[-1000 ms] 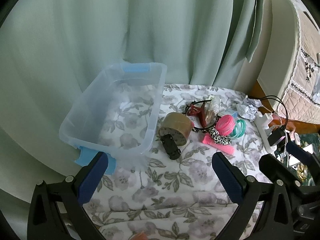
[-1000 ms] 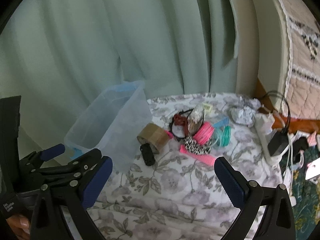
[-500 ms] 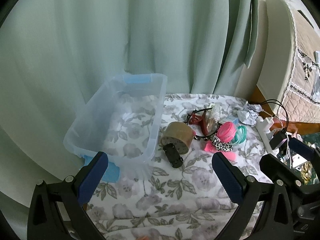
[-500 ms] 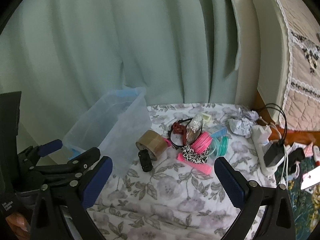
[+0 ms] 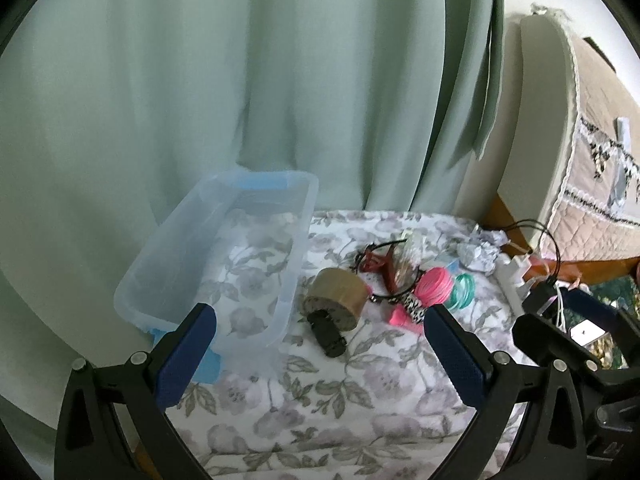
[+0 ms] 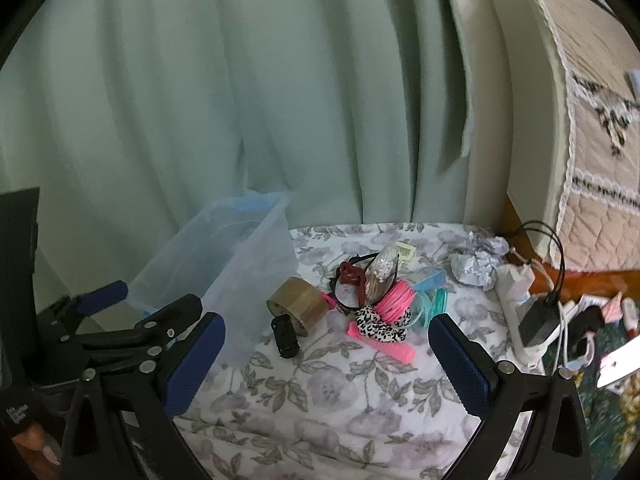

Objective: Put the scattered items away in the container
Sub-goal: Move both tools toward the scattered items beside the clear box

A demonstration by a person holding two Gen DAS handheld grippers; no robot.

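Note:
A clear plastic bin (image 5: pixel 298 240) (image 6: pixel 244 248) with blue handles stands on the left of a floral-covered table, with nothing inside. Right of it lies a pile: a brown tape roll (image 5: pixel 338 300) (image 6: pixel 298 306), a small black object (image 5: pixel 328 330) (image 6: pixel 285 336), a dark red clip (image 6: pixel 351 276), a bag of cotton swabs (image 6: pixel 382 274), pink (image 5: pixel 434 288) (image 6: pixel 394 300) and teal (image 5: pixel 464 290) coils, a leopard scrunchie (image 6: pixel 380 324) and a pink comb (image 6: pixel 386 342). My left gripper (image 5: pixel 320 356) and right gripper (image 6: pixel 326 360) hover open, well short of the pile. The left gripper (image 6: pixel 132 322) also shows in the right wrist view.
Green curtains hang behind the table. At the right edge sit crumpled foil (image 6: pixel 476 264), a white power strip (image 6: pixel 516 308) with a black charger (image 6: pixel 540 318) and cables. A quilted bed (image 6: pixel 592 160) stands further right.
Both grippers have drawn back and tilted up, so the bin and the pile look smaller and lower in view. Nothing on the table has moved.

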